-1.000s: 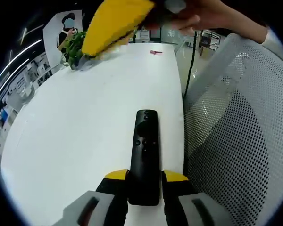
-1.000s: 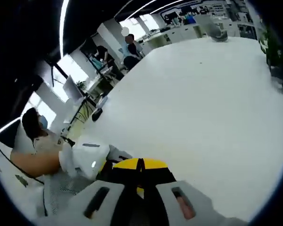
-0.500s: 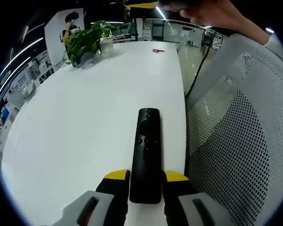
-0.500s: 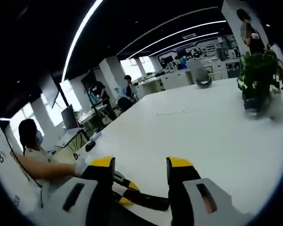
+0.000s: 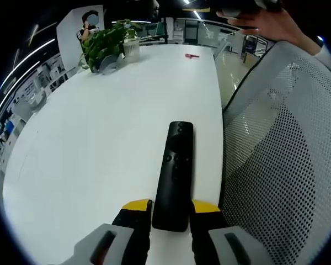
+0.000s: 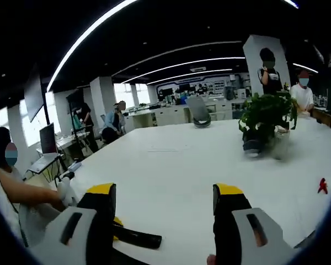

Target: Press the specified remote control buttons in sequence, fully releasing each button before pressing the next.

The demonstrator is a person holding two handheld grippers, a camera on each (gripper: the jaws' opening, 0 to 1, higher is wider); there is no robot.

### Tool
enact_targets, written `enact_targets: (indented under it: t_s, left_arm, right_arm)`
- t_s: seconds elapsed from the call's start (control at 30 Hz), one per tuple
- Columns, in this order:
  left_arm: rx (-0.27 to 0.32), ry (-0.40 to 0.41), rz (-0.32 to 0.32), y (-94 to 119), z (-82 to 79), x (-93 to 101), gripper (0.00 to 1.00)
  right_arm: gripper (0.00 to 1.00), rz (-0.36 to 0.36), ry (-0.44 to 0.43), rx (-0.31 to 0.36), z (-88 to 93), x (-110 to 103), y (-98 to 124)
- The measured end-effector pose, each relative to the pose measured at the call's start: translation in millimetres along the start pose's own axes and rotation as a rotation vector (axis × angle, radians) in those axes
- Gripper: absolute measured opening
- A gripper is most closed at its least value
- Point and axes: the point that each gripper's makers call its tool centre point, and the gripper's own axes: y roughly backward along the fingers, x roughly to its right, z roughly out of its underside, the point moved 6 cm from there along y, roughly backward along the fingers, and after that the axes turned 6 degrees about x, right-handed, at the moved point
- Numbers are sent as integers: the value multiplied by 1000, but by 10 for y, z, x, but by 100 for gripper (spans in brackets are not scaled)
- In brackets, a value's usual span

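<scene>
Now the black remote (image 5: 174, 176) lies on the white table (image 5: 99, 138), its near end between the left gripper (image 5: 171, 207) jaws.

Since a second ago the remote leans a little more to the right, and the yellow shape that hid the plant (image 5: 107, 44) is gone. The left jaws sit snug against the remote's sides, clamped on it. In the left gripper view a mesh chair (image 5: 281, 160) stands just beside the table edge, and a hand (image 5: 265, 22) is up high. The right gripper (image 6: 163, 193) has swung up and its jaws are now wide apart, holding nothing. Its view shows the remote (image 6: 135, 238) low down, a small red thing (image 6: 322, 186) on the table, a grey chair (image 6: 197, 113), and people far back.
</scene>
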Motion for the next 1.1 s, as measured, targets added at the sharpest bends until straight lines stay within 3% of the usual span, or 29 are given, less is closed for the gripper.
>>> enact_targets:
  t_s: [0.27, 0.67, 1.1]
  left_arm:
    - [-14, 8, 0, 0, -16, -3, 25]
    - [-58, 12, -1, -1, -35, -14, 24]
    - [-126, -18, 11, 39, 0, -198, 23]
  right_arm:
    - [62, 85, -25, 2, 21, 160, 30]
    - [60, 94, 51, -86, 110, 103, 14]
    - [61, 93, 42, -95, 124, 129, 23]
